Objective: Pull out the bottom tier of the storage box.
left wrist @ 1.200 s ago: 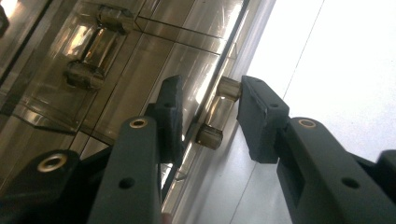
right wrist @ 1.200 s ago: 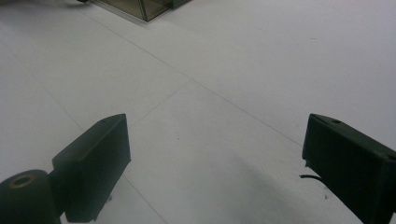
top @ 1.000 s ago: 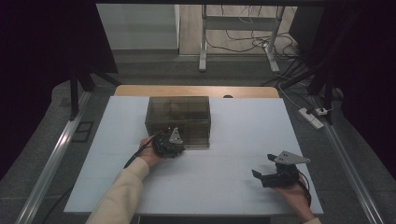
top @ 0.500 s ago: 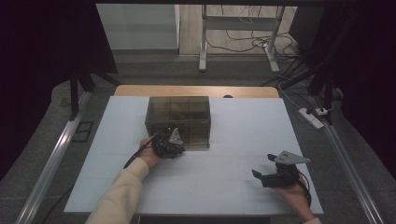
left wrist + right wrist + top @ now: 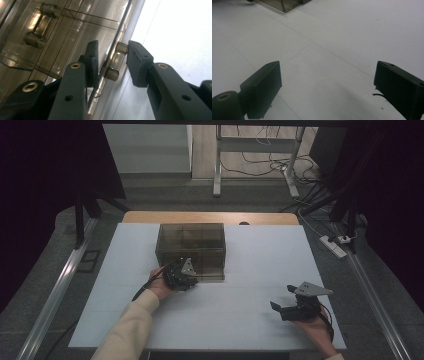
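A smoky see-through drawer box (image 5: 190,251) stands on the white table (image 5: 250,320), left of centre. My left gripper (image 5: 182,276) is at the box's front face, near its lower right corner. In the left gripper view its jaws (image 5: 112,61) straddle a small brass-toned drawer handle (image 5: 115,60). The right pad touches the handle's end, while a narrow gap shows between the left pad and the handle. A second handle (image 5: 40,25) sits farther along the front. My right gripper (image 5: 285,309) rests low over the table at the front right, open and with nothing in it (image 5: 327,85).
The box's corner (image 5: 283,3) shows far off in the right gripper view. A wooden strip (image 5: 210,217) borders the table's back edge. Metal rails run along both sides, and a power strip (image 5: 333,246) with cables lies on the floor at the right.
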A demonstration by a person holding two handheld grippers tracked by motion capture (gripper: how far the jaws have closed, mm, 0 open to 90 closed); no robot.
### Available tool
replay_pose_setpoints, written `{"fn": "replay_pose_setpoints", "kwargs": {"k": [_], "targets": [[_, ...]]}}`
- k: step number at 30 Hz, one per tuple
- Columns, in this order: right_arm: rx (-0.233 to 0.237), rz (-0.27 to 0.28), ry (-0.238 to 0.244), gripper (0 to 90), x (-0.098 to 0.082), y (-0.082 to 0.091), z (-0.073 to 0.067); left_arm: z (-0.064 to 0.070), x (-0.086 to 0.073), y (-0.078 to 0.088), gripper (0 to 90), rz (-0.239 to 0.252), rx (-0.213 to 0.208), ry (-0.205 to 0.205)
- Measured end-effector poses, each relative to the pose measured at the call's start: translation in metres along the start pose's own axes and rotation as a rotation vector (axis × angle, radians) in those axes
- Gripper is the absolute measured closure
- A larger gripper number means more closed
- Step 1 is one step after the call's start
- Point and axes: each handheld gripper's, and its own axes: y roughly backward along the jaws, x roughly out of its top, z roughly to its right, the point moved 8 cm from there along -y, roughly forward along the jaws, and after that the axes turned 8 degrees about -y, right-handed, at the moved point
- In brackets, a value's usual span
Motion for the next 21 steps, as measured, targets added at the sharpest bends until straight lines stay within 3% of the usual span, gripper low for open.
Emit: {"fn": "replay_pose_setpoints", "kwargs": {"k": [21], "targets": [[-0.003, -0.003, 0.003, 7.4, -0.0006, 0.0004, 0.0006, 0.005, 0.0006, 0.0024, 63.6, -0.012, -0.012, -0.007]]}}
